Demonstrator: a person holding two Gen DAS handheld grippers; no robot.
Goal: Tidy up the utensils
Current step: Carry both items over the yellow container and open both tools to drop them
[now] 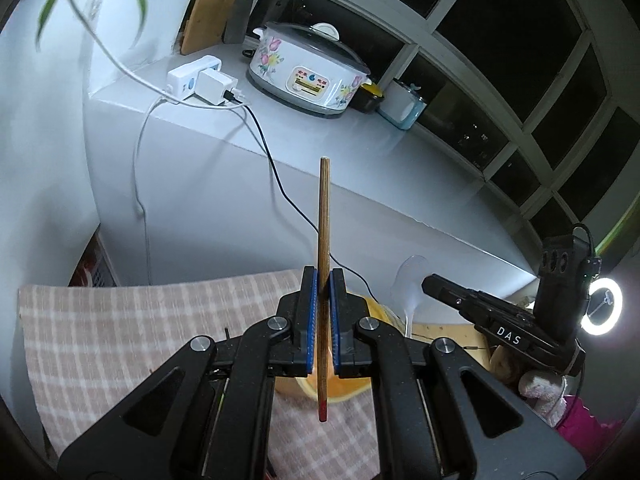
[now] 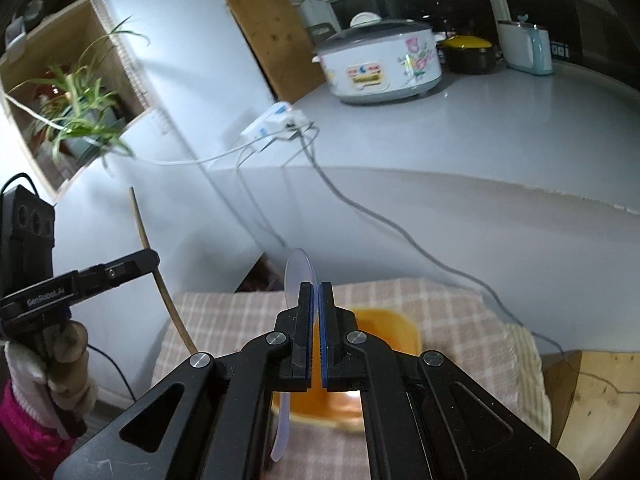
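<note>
In the left wrist view, a checked cloth (image 1: 120, 332) covers the table at the left and below. At the centre, the left gripper (image 1: 324, 280) is clamped on a wooden chopstick (image 1: 324, 248), its blue pads pressing the stick from both sides. The chopstick stands nearly upright: its pale end rises well above the jaw tips, and its red-tipped lower end hangs below the pads, over the cloth. Directly behind and under the jaws sits an orange container (image 1: 372, 312), mostly hidden by the gripper. To the right of it, a translucent plastic spoon (image 1: 410, 280) stands upright, its bowl uppermost, with the right gripper beside it at the frame's right.

In the right wrist view, the left gripper (image 2: 150, 258) appears at the far left, held by a gloved hand (image 2: 60, 364), with the chopstick (image 2: 150, 264) running through its tip as a long, slightly curved line. At the centre, the right gripper (image 2: 316, 290) is closed on the spoon (image 2: 298, 276). The spoon's rounded bowl sticks up just above and left of the jaw tips; its handle drops down past the pads on the left side. The orange container (image 2: 394, 326) lies on the checked cloth (image 2: 460, 320) right under and beyond this gripper. Both utensils are lifted above the container, apart from each other.
</note>
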